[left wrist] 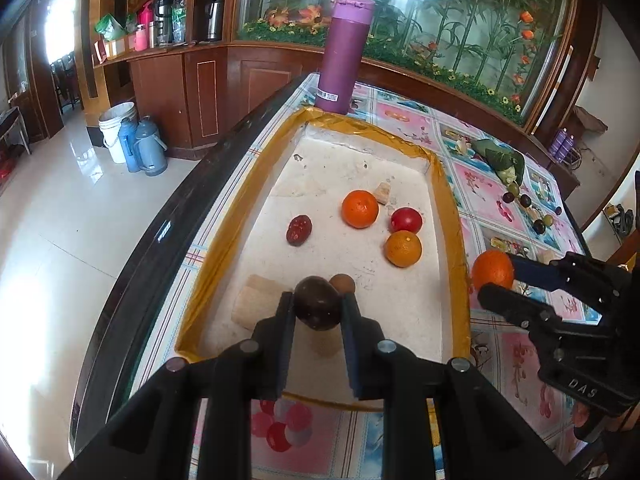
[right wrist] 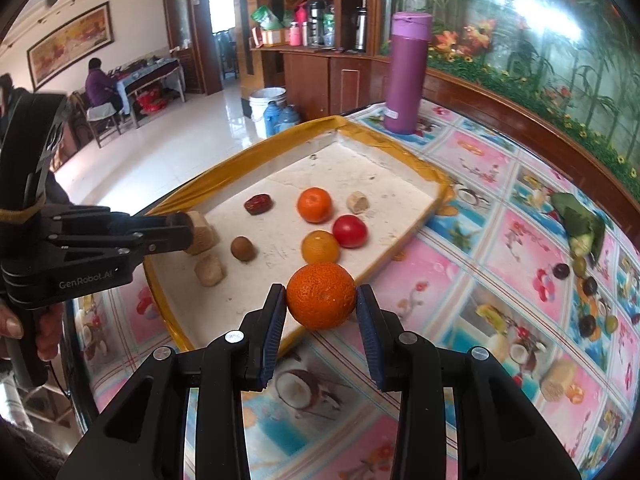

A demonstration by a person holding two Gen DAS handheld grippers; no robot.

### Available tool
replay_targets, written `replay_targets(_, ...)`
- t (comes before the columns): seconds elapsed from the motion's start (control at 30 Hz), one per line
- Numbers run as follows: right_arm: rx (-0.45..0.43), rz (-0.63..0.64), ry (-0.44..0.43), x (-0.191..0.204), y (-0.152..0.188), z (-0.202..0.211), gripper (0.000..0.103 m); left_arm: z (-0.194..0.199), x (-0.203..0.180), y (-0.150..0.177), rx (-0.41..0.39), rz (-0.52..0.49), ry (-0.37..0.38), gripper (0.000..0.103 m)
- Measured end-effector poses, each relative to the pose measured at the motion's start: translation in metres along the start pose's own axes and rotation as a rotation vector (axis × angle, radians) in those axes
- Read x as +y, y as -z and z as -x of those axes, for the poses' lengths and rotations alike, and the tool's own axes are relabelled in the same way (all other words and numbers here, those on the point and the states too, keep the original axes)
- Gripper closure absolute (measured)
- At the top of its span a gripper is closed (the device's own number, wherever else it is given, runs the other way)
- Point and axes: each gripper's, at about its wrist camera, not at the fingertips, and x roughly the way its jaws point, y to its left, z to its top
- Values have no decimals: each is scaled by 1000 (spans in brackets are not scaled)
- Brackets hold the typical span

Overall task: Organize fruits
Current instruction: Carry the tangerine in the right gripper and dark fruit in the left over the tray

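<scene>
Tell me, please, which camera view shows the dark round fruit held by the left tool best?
The left wrist view: the dark round fruit sits close and centred in the left tool. In the right wrist view, that tool hides nearly all of it, leaving a dark sliver.

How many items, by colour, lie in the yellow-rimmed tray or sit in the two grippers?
Orange: 3, tray tangerines, held tangerine
Red: 2, tomato, date
Brown: 2, dark fruit, small brown fruit
Beige: 3, chunks
Total: 10
</scene>
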Motion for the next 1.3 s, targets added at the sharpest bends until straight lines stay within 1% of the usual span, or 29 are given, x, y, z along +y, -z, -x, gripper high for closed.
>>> replay_targets(0.27, 48, 15, -41, 19, -4, -29, 68, -21, -1, -29, 9, -26, 9, 78)
replay_targets(0.67, 89, 36, -55, 30, -6, -50, 68, -68, 1, -72, 67, -55, 24, 78)
replay_targets(0.8, 102, 38, -56, 31, -6, -55, 68, -81, 4, -77, 90, -65, 29, 78)
replay_targets(1.03, 118, 38, -50, 27, -7, -63, 68, -96, 7, -79, 138, -53, 49, 78)
replay_targets(1.3, 118, 52, -42, 30, -8, -64, 68, -103, 4, -79, 179, -66, 23, 77)
